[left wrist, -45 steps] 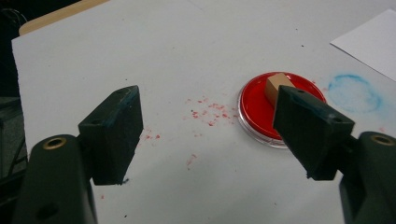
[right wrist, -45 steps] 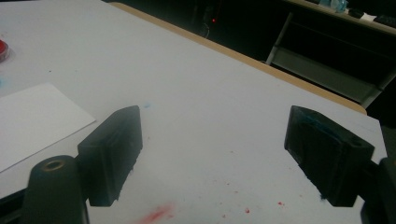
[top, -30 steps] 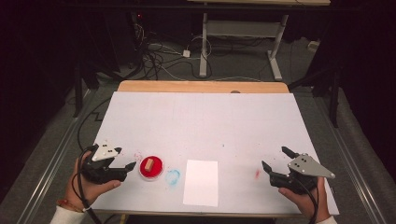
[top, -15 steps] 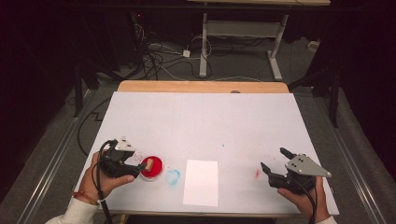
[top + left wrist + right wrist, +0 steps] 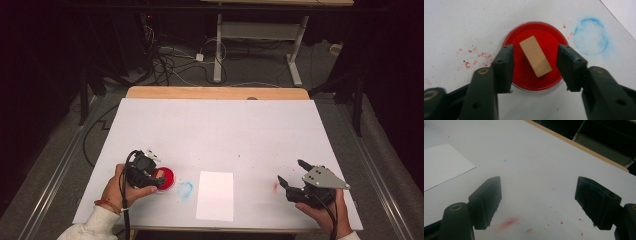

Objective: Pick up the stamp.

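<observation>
Left gripper (image 5: 535, 62), jaws just closing, not yet touching block (image 5: 535, 56) in red dish (image 5: 522, 75); next: pinch, lift. Right gripper (image 5: 537, 202) open, idle.

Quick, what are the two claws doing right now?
Left claw: open, jaws just closing around the wooden block in the red dish, not touching it yet.
Right claw: open, holding nothing.

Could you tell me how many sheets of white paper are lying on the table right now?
1. The white paper sheet lies flat near the table's front edge, between the blue ring stain and the red smear.
</observation>
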